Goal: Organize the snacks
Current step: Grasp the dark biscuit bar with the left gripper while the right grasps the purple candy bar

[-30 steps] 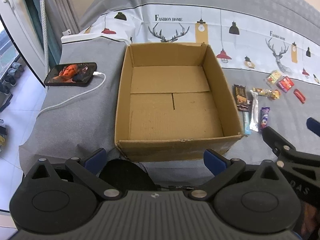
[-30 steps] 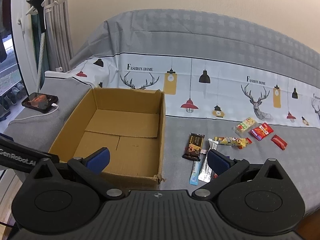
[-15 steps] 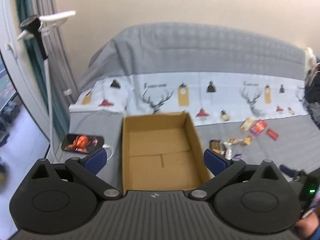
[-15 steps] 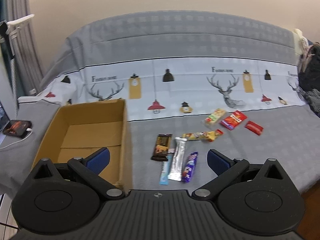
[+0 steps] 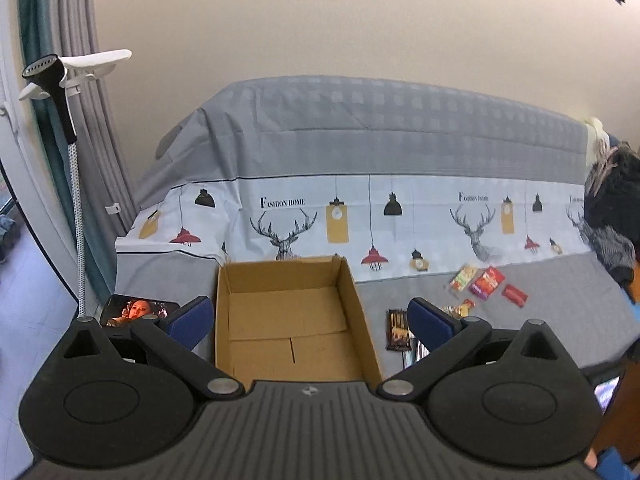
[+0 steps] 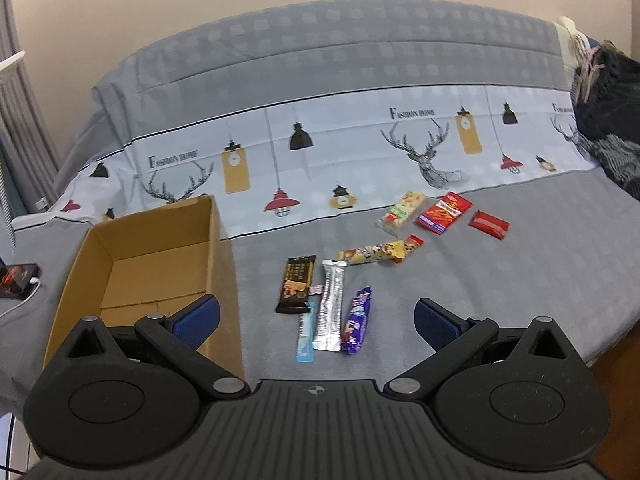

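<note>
The sofa [image 6: 400, 280], under a grey cover with a printed deer-and-lamp band, carries every task item. The cardboard box [image 5: 288, 320] is the landmark: it stands open and empty at the left end of the seat.

Change from one second ago: both wrist cameras were then close above the box; both have since pulled back and tilted up, and the right view has swung away from the box toward the snacks. Judgement: setup is over and the first pick is about to begin; no snack has been boxed yet.

Right of the box, a near cluster lies just beside its wall: brown bar [image 6: 296, 284], silver sachet [image 6: 330, 304], purple bar [image 6: 358, 320], and a thin blue stick [image 6: 305, 332]. A yellow wrapper [image 6: 380, 252] lies beyond these. Farthest from the box lie a pale biscuit pack [image 6: 402, 210], a red-and-purple pack [image 6: 444, 212] and a red packet [image 6: 489, 224].

Left of the box, a phone [image 5: 136, 308] lies lit.

Left gripper [image 5: 308, 320]: fingers spread wide, holding nothing. Right gripper [image 6: 316, 318]: fingers spread wide, holding nothing, centred over the near cluster.
</note>
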Demonstrator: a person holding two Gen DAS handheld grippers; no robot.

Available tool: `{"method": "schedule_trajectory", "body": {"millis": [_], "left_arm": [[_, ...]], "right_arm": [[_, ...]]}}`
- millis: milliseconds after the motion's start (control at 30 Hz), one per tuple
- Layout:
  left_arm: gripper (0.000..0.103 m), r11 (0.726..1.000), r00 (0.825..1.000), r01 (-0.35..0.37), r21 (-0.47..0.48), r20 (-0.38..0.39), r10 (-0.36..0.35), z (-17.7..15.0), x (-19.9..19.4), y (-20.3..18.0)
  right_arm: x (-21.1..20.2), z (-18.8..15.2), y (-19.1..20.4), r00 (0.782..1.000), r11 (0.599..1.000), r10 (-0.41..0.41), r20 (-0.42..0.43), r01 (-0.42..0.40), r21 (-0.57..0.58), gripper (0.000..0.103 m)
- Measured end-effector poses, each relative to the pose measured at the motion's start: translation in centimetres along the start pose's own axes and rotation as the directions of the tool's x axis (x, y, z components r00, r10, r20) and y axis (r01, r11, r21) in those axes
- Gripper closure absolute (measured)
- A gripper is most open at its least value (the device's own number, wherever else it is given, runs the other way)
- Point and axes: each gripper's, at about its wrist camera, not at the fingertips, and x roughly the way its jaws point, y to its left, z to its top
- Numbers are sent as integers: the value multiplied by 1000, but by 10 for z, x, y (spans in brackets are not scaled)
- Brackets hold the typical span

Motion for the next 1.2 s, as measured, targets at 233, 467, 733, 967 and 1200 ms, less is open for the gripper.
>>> {"method": "schedule_trajectory", "body": {"millis": [233, 467, 733, 967, 1200], "left_arm": [[0, 996, 1000, 16, 86, -28, -13, 11, 15, -34], [0, 996, 996, 58, 71, -71, -53, 28, 55, -63], [0, 967, 881, 224, 119, -449, -149, 27, 238, -147], [0, 964, 798, 237, 117, -590, -125, -9, 416, -203], [0, 978, 717, 133, 162, -697, 18, -57, 519, -209]], "right_arm": [[28, -3, -35, 997, 996, -51, -54, 56, 77, 0], [72, -11, -72, 991, 982, -78, -106, 95, 165, 0], [180, -28, -88, 977, 977, -97, -189, 130, 167, 0], [266, -50, -68, 966, 993, -110, -235, 114, 4, 0], [285, -56, -82, 975, 987, -112, -191, 132, 96, 0]]}}
